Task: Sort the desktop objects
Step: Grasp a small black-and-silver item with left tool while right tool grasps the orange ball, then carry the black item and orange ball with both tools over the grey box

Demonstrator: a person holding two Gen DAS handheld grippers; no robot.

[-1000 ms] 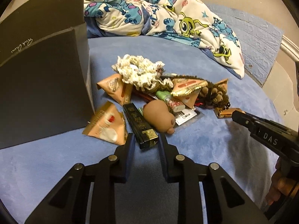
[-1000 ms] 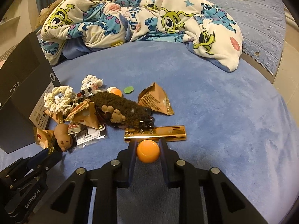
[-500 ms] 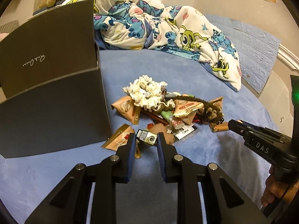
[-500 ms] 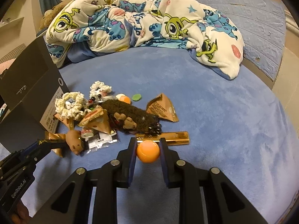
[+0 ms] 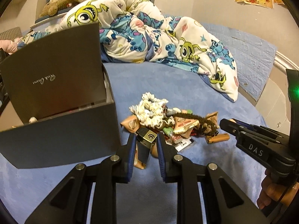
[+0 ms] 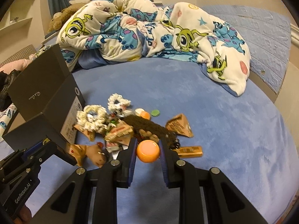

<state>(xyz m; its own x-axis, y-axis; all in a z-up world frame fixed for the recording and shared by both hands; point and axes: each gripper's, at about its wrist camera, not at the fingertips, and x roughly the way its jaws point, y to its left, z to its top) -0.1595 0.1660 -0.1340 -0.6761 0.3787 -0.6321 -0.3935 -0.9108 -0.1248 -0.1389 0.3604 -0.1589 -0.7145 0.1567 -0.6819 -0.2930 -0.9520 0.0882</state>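
At far left stands the dark grey box point(image 5: 56, 127), lid raised and mouth open upward, on the blue bed point(image 5: 168, 85). Just right of it, the left gripper point(image 5: 144, 141) has its fingers narrowed onto a black-and-gold lighter point(image 5: 144, 143), clear of the bed. The lighter's long axis runs roughly along the fingers, slightly tilted, with the gold cap end pointing up and away from the camera, toward the pile.

The pile point(image 5: 168, 123) lies in the middle: cream crocheted scrunchies point(image 5: 149, 110), brown triangular snack packets point(image 6: 179, 127), a dark furry strip point(image 6: 149, 126) and a gold bar-shaped item point(image 6: 190, 151) whose long axis lies across the right wrist view (what it is I cannot tell).

Further right, the right gripper point(image 6: 147, 150) holds an orange ball point(image 6: 148, 150) between narrow fingers, above the gold item; being round, it has no direction to speak of.

The step in hand looks like the carry: both picks are made and both things are off the bed. The next move probably calls for swinging each gripper over the box's open mouth, the left being much nearer, keeping the lighter from catching the front wall, then widening the fingers to drop. The ball may roll if it is let go outside the box.
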